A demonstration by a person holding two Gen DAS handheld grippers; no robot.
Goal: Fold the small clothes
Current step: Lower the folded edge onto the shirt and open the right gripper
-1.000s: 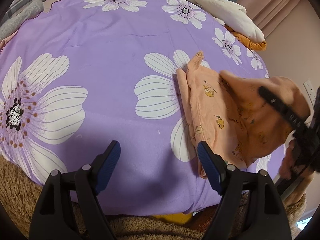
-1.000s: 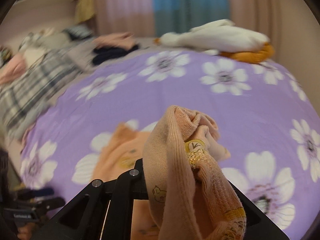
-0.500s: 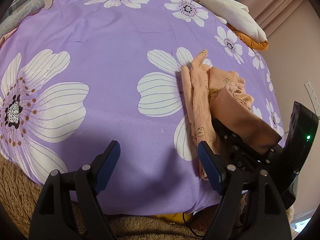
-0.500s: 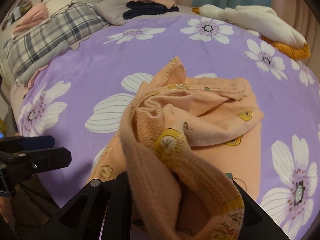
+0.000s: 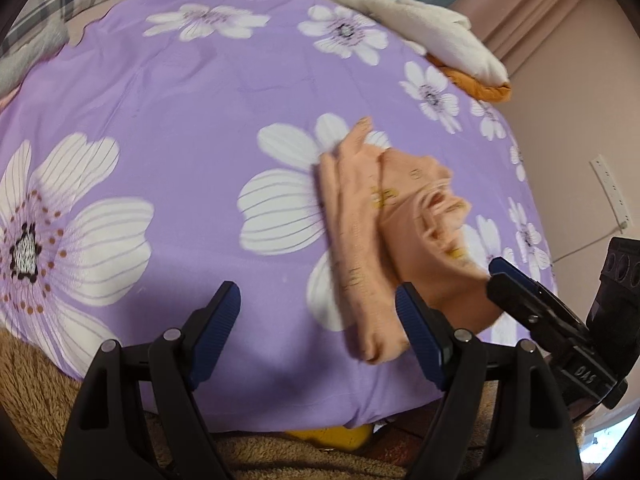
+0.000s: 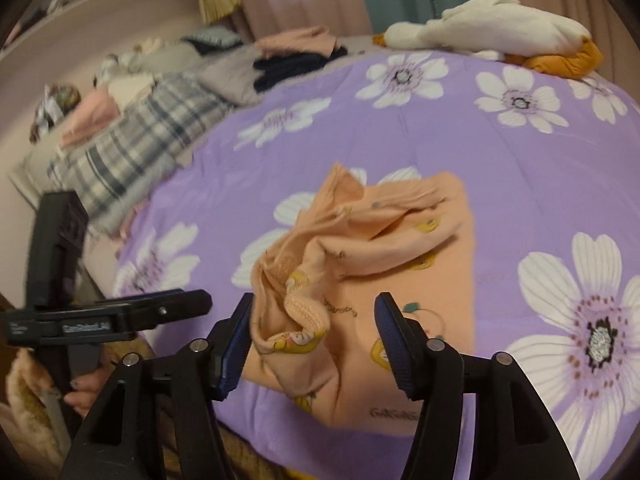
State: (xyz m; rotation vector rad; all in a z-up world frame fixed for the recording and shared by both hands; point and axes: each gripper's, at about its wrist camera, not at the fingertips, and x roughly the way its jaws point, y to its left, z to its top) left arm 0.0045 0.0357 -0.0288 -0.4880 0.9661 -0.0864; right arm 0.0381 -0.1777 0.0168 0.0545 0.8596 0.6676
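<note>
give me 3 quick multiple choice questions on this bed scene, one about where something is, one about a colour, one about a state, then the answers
1. Where does the peach garment lie?
A. on the purple floral sheet
B. on the plaid blanket
C. on the floor

2. What colour are the pads on the fingers of the left gripper?
A. red
B. dark blue
C. white

3. How is the right gripper?
A. clamped on the garment
B. fingers apart, cloth lying loose between them
C. out of sight

Answers: 1 A, the purple sheet shows all round the garment. 2 B, both ribbed pads are dark blue. 3 B, its fingers are opening and the bunched cloth sits between them unpressed.
</note>
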